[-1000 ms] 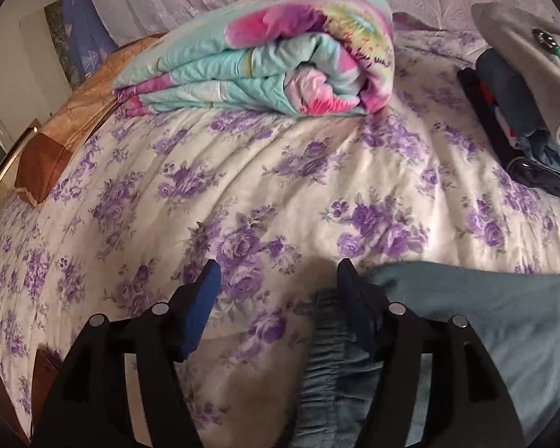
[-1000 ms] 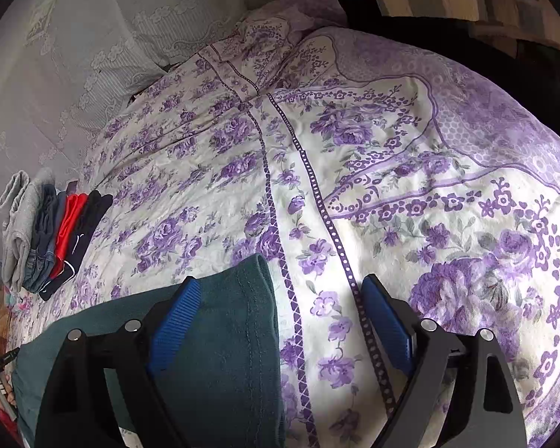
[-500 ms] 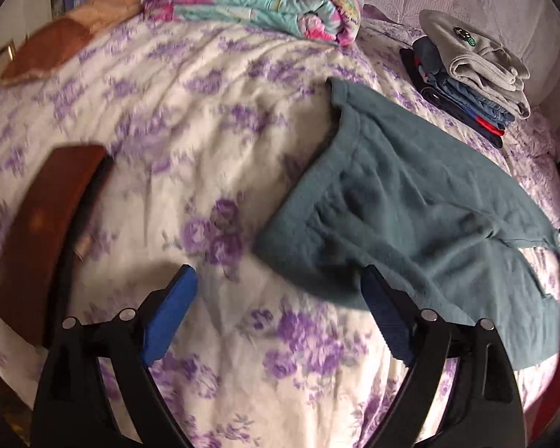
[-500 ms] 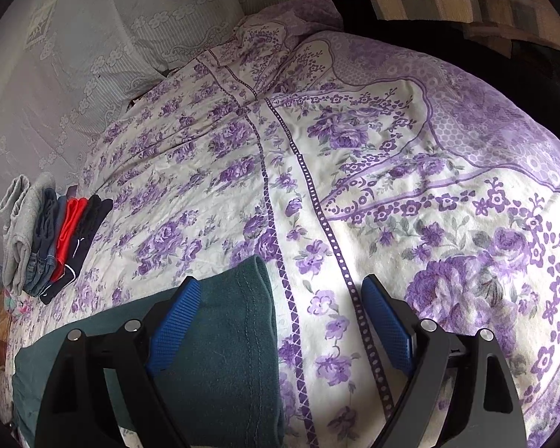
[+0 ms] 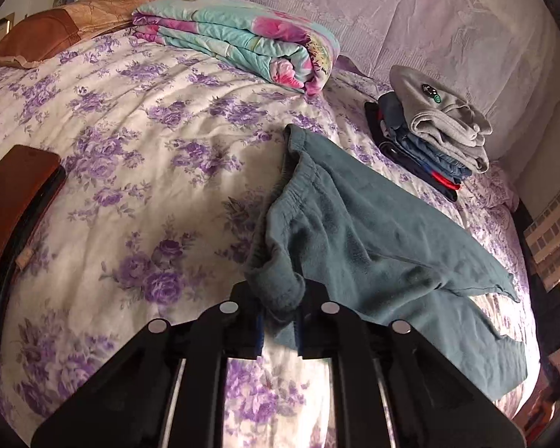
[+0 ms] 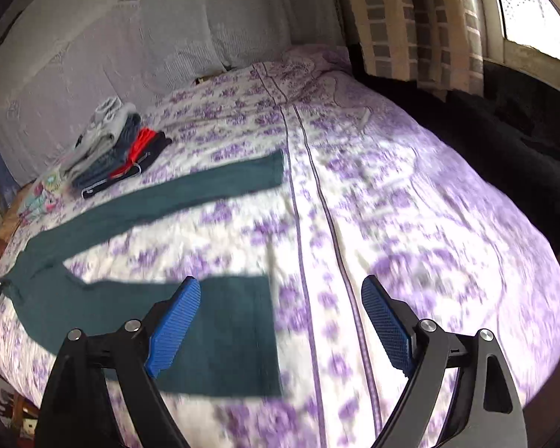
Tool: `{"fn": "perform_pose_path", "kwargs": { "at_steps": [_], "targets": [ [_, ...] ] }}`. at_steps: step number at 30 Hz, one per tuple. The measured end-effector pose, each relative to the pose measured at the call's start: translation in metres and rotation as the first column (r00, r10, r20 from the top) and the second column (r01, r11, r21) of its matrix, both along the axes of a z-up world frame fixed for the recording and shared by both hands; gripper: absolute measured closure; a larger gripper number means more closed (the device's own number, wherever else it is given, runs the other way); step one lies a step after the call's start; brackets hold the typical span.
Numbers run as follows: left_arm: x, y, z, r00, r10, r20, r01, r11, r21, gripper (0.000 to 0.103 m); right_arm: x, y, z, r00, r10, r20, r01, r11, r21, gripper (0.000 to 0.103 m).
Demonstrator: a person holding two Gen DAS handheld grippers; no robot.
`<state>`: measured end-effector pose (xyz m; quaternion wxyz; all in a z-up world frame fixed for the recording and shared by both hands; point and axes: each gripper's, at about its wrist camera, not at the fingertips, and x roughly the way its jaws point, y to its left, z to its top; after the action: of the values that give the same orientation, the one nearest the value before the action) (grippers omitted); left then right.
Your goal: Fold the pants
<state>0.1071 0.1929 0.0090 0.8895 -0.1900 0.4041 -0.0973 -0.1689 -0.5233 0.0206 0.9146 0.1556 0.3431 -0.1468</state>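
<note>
I've got the left gripper [image 5: 279,315] closing, waistband corner of the teal pants [image 5: 373,246] bunched between its pads. Pants lie on the floral bedspread [image 5: 138,156], long axis running from the waistband at my left out to both leg cuffs, legs splayed in a V. Only the right wrist view shows that V; it's blurred. Right gripper [image 6: 280,321] is wide, nothing in it, above the near leg. Only the left view shows the folded quilt [image 5: 242,37] clearly; the stack of folded clothes [image 5: 436,134] shows in both.

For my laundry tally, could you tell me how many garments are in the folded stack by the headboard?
4 that I can distinguish in the folded stack: a grey garment on top, blue denim under it, a red one, then dark navy at the bottom. Others may be hidden between.
</note>
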Motion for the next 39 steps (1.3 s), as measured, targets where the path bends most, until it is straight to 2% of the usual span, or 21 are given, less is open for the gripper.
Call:
{"fn": "perform_pose_path", "kwargs": {
  "at_steps": [3,5,7,8,9,11,15,17,19,20,21,22,24,26,28,29,30,32,34,36,39],
  "targets": [
    [-0.009,0.008,0.0,1.0,0.0,-0.016,0.0,1.0,-0.017,0.094,-0.019,0.0,-0.028,1.0,-0.016,-0.023,0.018,0.997,0.069,0.014],
    [-0.012,0.013,-0.001,1.0,0.009,-0.028,-0.01,1.0,-0.029,0.094,-0.017,0.007,-0.034,1.0,-0.015,0.009,0.015,0.999,0.045,0.013],
    [-0.013,0.016,-0.003,0.999,0.023,-0.042,-0.024,0.999,-0.035,0.094,-0.006,0.008,-0.036,0.998,0.003,0.059,-0.009,0.996,0.088,0.015],
    [-0.015,0.017,-0.003,0.999,0.025,-0.044,-0.027,0.999,-0.037,0.094,-0.001,0.009,-0.037,0.996,0.022,0.089,-0.032,0.992,0.12,0.03],
    [-0.017,0.019,-0.003,0.998,0.033,-0.045,-0.034,0.999,-0.037,0.094,0.007,0.01,-0.039,0.994,0.038,0.098,-0.052,0.988,0.145,0.066],
    [-0.023,0.024,0.0,0.998,0.046,-0.048,-0.049,0.998,-0.049,0.094,0.017,0.01,-0.039,0.991,0.062,0.116,-0.085,0.976,0.201,0.096],
    [-0.041,0.035,0.019,0.998,0.053,-0.026,-0.054,0.997,-0.061,0.094,0.007,0.007,-0.001,0.972,0.051,0.229,-0.09,0.982,0.165,0.096],
    [-0.05,0.04,0.03,0.997,0.076,-0.011,-0.076,0.997,-0.025,0.095,0.004,0.001,0.013,0.972,0.044,0.229,-0.077,0.988,0.135,0.096],
    [-0.055,0.047,0.03,0.997,0.079,-0.021,-0.079,0.997,-0.008,0.094,0.014,0.0,0.007,0.989,0.063,0.132,-0.076,0.993,0.091,0.094],
    [-0.055,0.051,0.025,0.995,0.088,-0.045,-0.088,0.996,0.013,0.094,0.023,0.001,-0.004,0.997,0.074,0.034,-0.075,0.996,0.053,0.084],
    [-0.056,0.053,0.019,0.993,0.101,-0.066,-0.098,0.994,0.047,0.094,0.03,0.005,-0.017,0.996,0.054,-0.067,-0.056,0.998,-0.021,0.067],
    [-0.059,0.055,0.013,0.991,0.113,-0.077,-0.107,0.991,0.079,0.095,0.032,0.01,-0.025,0.992,0.027,-0.127,-0.041,0.993,-0.108,0.06],
    [-0.065,0.052,0.008,0.992,0.102,-0.078,-0.093,0.989,0.114,0.095,0.02,0.019,-0.022,0.997,0.01,-0.081,-0.026,0.982,-0.188,0.053],
    [-0.067,0.041,0.013,0.997,0.053,-0.064,-0.044,0.991,0.13,0.095,0.01,0.024,-0.003,1.0,-0.015,0.024,0.019,0.984,-0.178,0.053],
    [-0.063,0.023,0.024,0.999,0.007,-0.033,-0.002,0.988,0.155,0.093,0.012,0.04,0.013,0.994,0.047,0.095,-0.031,0.987,-0.16,0.053],
    [-0.059,0.013,0.029,1.0,-0.002,-0.02,0.005,0.985,0.17,0.078,0.02,0.052,0.016,0.99,0.105,0.091,-0.09,0.983,-0.158,0.052],
    [-0.053,0.006,0.032,1.0,-0.001,-0.012,0.003,0.984,0.179,0.054,0.029,0.068,0.017,0.983,0.164,0.079,-0.15,0.975,-0.166,0.051],
    [-0.039,-0.005,0.029,1.0,0.019,-0.005,-0.018,0.98,0.196,0.037,0.049,0.101,0.01,0.961,0.272,0.049,-0.26,0.949,-0.18,0.045],
    [-0.02,-0.007,0.014,0.995,0.086,-0.045,-0.072,0.964,0.256,0.037,0.069,0.131,-0.005,0.935,0.355,0.0,-0.35,0.921,-0.171,0.038],
    [-0.008,0.007,-0.01,0.985,0.127,-0.12,-0.099,0.971,0.216,0.035,0.088,0.154,-0.031,0.905,0.414,-0.097,-0.424,0.896,-0.13,0.035],
    [-0.015,0.014,-0.012,0.992,0.098,-0.08,-0.079,0.974,0.211,0.037,0.092,0.169,-0.04,0.897,0.424,-0.123,-0.441,0.877,-0.191,0.025]
  ]
}}
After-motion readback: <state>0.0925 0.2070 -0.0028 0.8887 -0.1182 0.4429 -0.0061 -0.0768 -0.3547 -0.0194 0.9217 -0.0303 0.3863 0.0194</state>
